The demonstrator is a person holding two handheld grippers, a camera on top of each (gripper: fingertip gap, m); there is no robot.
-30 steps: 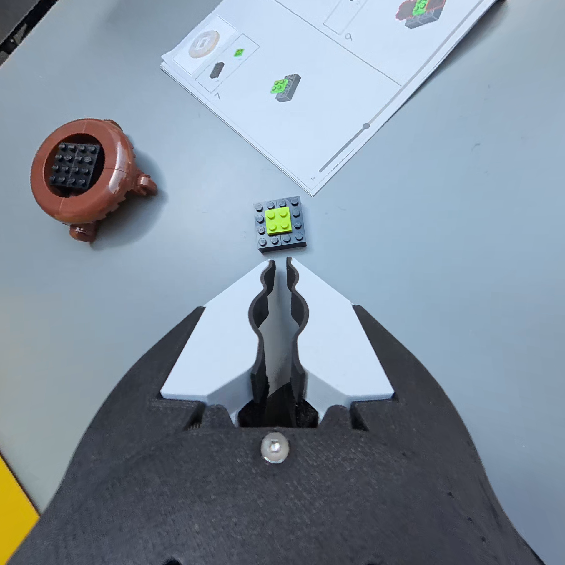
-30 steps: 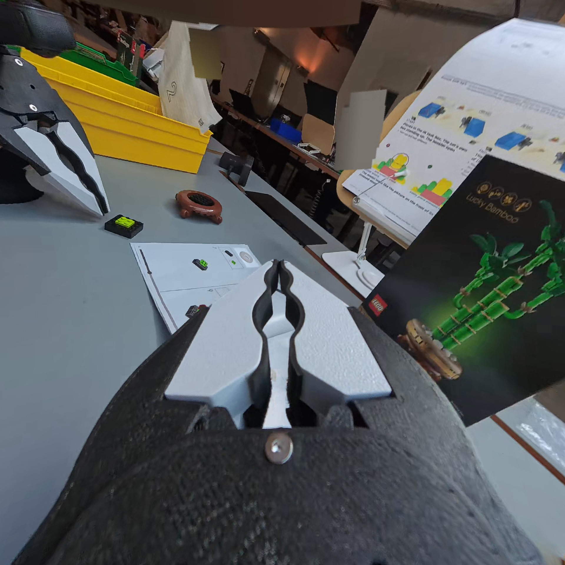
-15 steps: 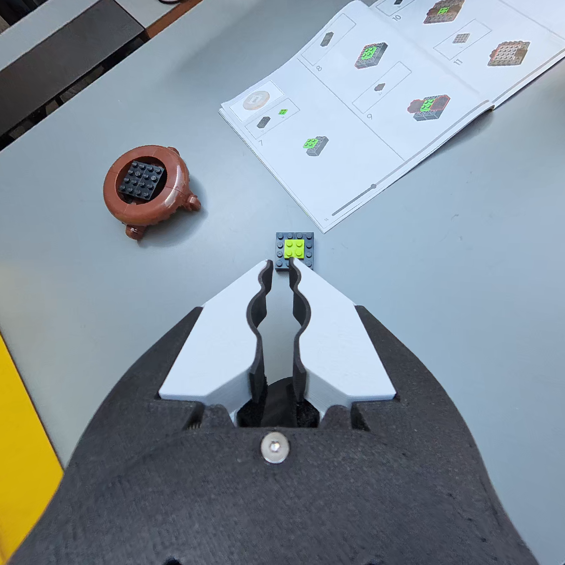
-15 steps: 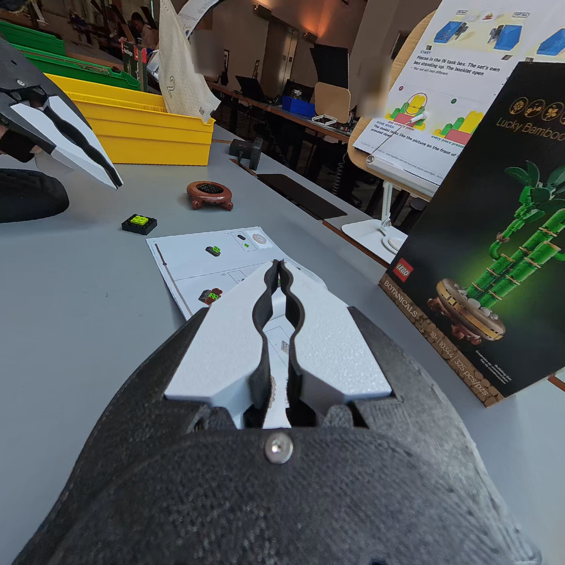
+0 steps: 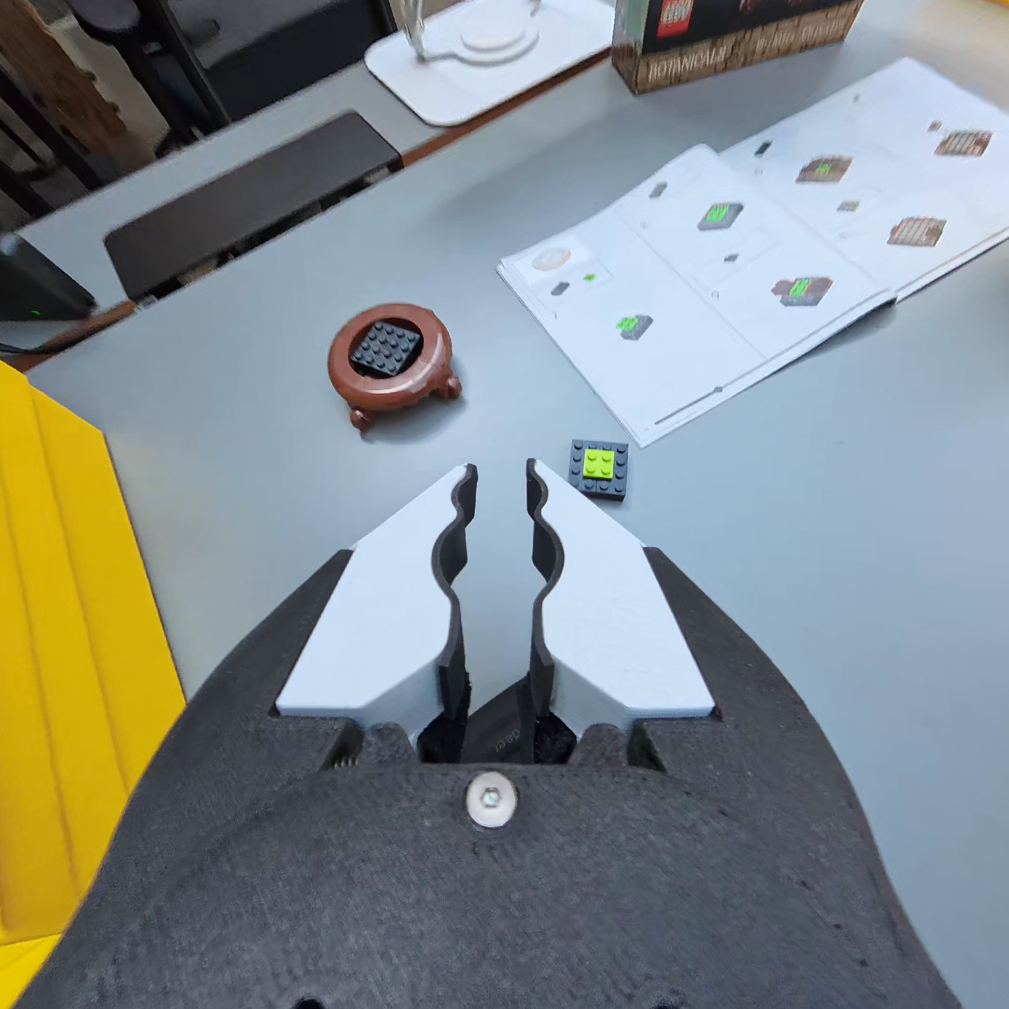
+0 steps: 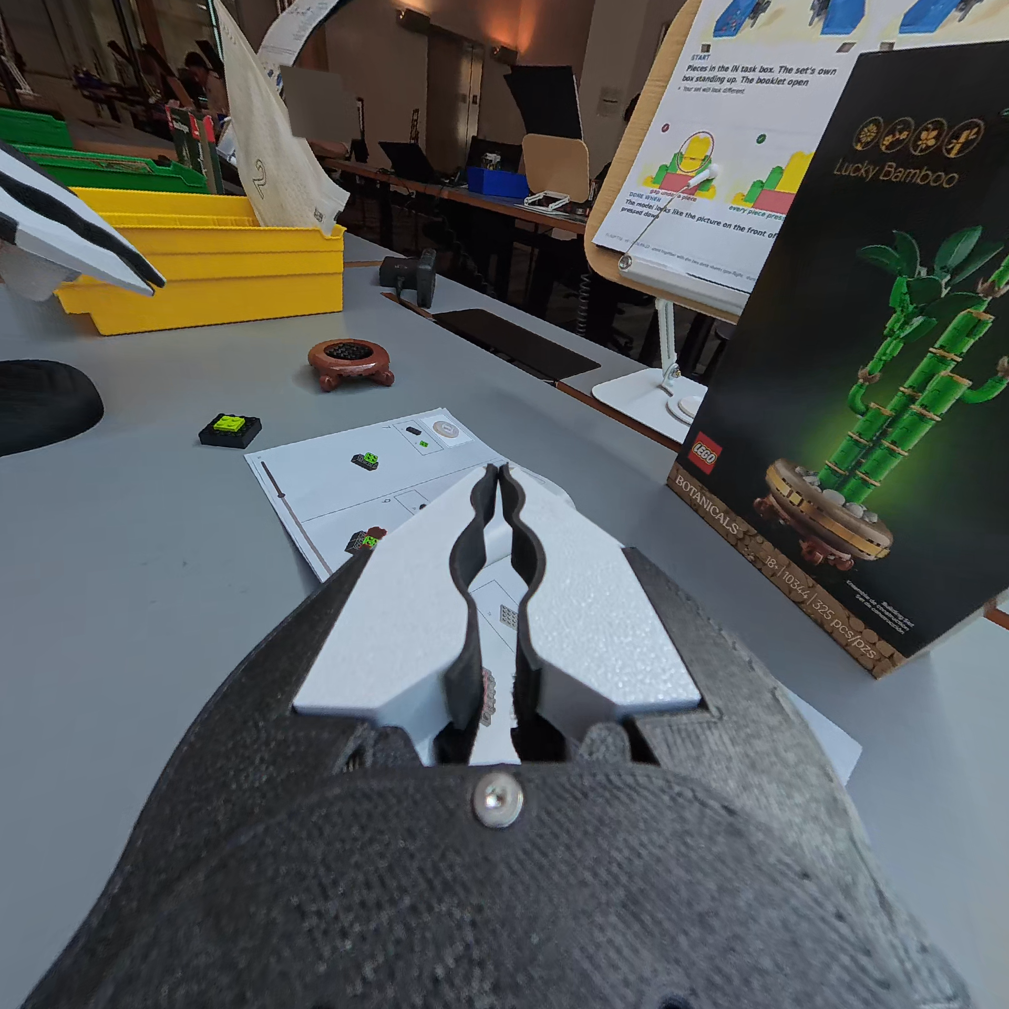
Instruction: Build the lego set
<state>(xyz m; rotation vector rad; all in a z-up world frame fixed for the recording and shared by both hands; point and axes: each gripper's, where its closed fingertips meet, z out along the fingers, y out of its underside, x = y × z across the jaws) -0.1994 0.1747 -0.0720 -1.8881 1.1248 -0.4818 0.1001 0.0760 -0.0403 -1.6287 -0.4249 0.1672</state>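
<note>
A dark grey square plate with a lime brick on top (image 5: 599,469) lies on the grey table, just right of my left gripper's tips; it also shows in the right wrist view (image 6: 230,429). A round brown base with a black studded plate inside (image 5: 390,366) stands farther back left, and shows in the right wrist view (image 6: 350,362). My left gripper (image 5: 500,474) is open, empty and held above the table. My right gripper (image 6: 497,469) is shut and empty over the open instruction booklet (image 6: 349,486). The left gripper shows at the left edge of the right wrist view (image 6: 82,240).
The booklet (image 5: 764,262) lies open to the right of the bricks. The set's box (image 6: 873,355) stands upright at the right. Yellow bins (image 6: 218,262) sit at the table's left, also in the left wrist view (image 5: 65,628). A white stand base (image 5: 480,60) holds an instruction card.
My left gripper has risen and drawn back from the grey-and-lime piece, shifted left of it, and its jaws have opened wider. My right gripper stays shut over the booklet.
</note>
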